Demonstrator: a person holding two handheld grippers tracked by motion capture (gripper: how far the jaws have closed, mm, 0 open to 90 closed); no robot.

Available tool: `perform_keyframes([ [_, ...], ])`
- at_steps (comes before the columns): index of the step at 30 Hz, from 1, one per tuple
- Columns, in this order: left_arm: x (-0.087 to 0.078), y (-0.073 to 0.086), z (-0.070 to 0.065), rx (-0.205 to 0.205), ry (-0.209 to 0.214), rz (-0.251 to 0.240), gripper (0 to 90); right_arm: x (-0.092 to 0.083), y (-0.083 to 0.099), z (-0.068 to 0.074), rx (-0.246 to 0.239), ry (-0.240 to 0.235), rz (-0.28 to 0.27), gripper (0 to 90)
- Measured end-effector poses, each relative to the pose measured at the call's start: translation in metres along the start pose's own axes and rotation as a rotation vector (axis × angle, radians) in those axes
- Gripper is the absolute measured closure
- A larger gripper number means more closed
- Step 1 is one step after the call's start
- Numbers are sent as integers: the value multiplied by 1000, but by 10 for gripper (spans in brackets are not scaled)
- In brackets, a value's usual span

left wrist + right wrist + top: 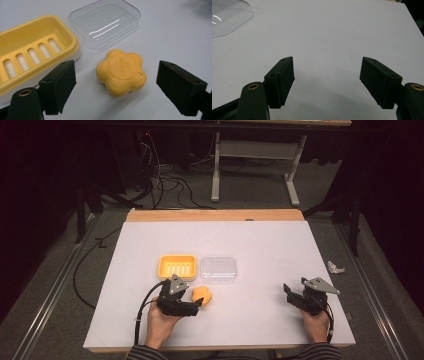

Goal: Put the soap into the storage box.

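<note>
Soap [121, 72], one flower-shaped orange bar, lies flat on the white table [260, 240] with its stamped round face up, just beyond the tips of the left gripper [116, 87]. Its outline is about as wide as it is long, so no long axis can be told; the stamped lettering runs toward the far right in the left gripper view, too small to read. That gripper's two black jaws stand wide apart, one on each side of the bar, and neither touches it. In the high view the left gripper [199, 304] is held near the front edge, left of centre, pointing right toward the soap [202, 295].

Just beyond the bar, to the far left, sits one yellow soap dish [37, 47], its long axis running left to right, with a row of slots in its floor. Close beside it on the right lies one clear plastic lid [105, 22], hollow side up and lined up the same way; the soap is near both but apart from them.

Well off to the right, the right gripper [327, 75] rests low over bare table, jaws spread wide with nothing between them. In the high view the right gripper [288, 292] sits near the right front corner.
</note>
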State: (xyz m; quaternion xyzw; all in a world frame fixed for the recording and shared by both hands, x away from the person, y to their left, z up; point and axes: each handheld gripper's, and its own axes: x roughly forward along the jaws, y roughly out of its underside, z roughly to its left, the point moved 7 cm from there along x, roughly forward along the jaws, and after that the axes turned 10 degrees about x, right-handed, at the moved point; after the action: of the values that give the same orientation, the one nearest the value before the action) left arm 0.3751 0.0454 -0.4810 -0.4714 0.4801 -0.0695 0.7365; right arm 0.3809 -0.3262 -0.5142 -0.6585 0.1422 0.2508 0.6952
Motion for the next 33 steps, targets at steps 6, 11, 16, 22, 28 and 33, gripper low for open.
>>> perform_keyframes([
  [6,10,-5,-5,20,16,31,158,0,0,0,-1,-2,2,278],
  [11,19,-6,-7,34,16,63,157,0,0,0,-1,-3,1,278],
  [16,25,-5,-7,38,12,91,154,0,0,0,-4,-4,-3,276],
  [22,34,-3,-7,25,21,120,155,0,0,0,-7,-6,-2,276],
  [28,39,-1,-6,9,28,135,157,-1,0,0,4,-11,-4,275],
  [33,45,1,-8,17,25,165,163,0,0,0,2,-7,-3,275],
])
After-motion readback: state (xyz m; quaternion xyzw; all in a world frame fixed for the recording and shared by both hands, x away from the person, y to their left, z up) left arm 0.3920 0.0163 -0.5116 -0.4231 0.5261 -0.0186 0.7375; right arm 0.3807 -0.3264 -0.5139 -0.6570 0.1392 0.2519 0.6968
